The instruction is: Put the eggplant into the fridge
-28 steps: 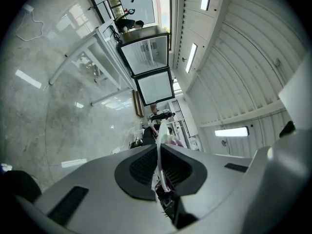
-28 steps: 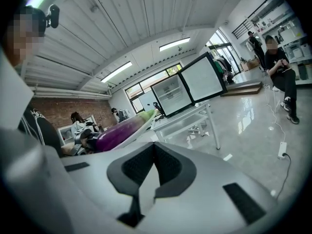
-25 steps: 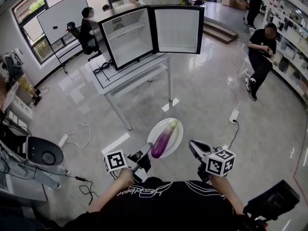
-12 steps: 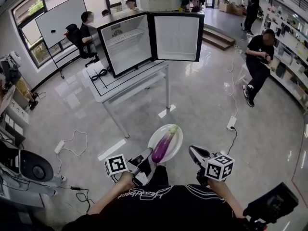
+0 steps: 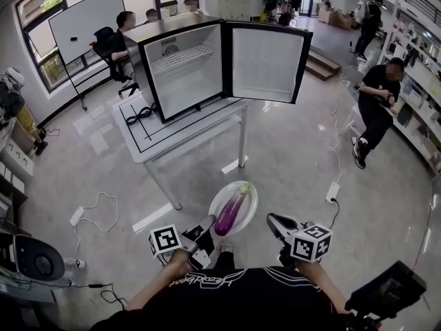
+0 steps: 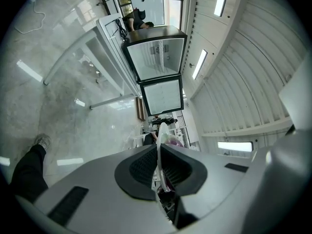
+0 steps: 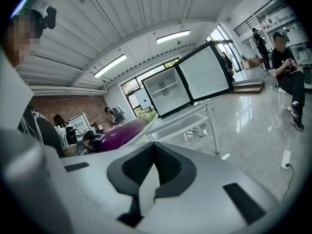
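We hold one eggplant [image 5: 231,209] on one plate [image 5: 249,200], its rim pinched in our left gripper [image 5: 207,227]. Our right gripper [image 5: 273,221] is clenched on nothing, beside the plate. One fridge [image 5: 172,29] stands open on one table [image 5: 172,140], with only a shelf [image 5: 180,52] inside.

White script lettering runs across the person's black shirt [image 5: 234,298], upside down in the head view and too small to read with certainty. A sticker [image 5: 170,49] on the back wall inside the fridge [image 5: 172,27] is illegible. The cube [image 5: 165,241] on the left hand-held gripper [image 5: 205,227] and the cube [image 5: 311,243] on the right hand-held gripper [image 5: 273,221] bear square black-and-white code marks.
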The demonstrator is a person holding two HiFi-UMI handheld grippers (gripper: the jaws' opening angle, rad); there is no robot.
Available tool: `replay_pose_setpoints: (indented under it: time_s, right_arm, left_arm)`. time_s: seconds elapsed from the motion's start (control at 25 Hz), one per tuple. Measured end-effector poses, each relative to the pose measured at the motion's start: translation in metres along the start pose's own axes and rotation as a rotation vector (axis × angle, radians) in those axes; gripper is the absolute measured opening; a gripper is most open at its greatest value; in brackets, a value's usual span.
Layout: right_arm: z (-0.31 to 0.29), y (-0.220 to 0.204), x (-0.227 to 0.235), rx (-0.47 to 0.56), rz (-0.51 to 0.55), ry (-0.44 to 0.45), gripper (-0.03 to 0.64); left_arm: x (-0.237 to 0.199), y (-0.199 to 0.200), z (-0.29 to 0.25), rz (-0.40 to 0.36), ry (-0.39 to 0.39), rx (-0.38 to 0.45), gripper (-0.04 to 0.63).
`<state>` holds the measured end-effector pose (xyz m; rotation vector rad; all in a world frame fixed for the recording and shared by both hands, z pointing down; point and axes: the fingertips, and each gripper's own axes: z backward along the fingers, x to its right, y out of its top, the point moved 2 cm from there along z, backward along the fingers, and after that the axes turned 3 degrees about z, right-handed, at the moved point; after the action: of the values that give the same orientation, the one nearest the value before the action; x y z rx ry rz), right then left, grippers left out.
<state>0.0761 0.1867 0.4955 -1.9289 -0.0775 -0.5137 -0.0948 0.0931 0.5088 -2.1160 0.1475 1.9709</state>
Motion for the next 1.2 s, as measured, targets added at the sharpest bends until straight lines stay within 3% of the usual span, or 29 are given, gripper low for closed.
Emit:
replay_pose_setpoints:
  time_s: [0.16, 0.68, 0.92, 1.2]
  right_arm:
    - [-0.045, 0.03, 0.019, -0.023, -0.001, 0.02, 0.006]
    - [-0.193, 0.142, 0.087, -0.022, 0.047, 0.045, 0.006]
    - [-0.226, 0.162, 0.108, -0.031, 0.064, 0.022, 0.006]
    - [-0.257, 0.167, 0.108, -0.056, 0.08, 0.067, 0.006]
  left_arm:
    - [-0.005, 0.055, -0.025, -0.016, 0.048, 0.022, 0.026]
    - [0.002, 0.23, -0.118, -0.029, 0.018, 0.086, 0.026]
    - [-0.002, 0.269, -0.14, -0.027, 0.003, 0.106, 0.026]
    - [-0.014, 0.291, -0.134, -0.023, 0.032, 0.156, 0.026]
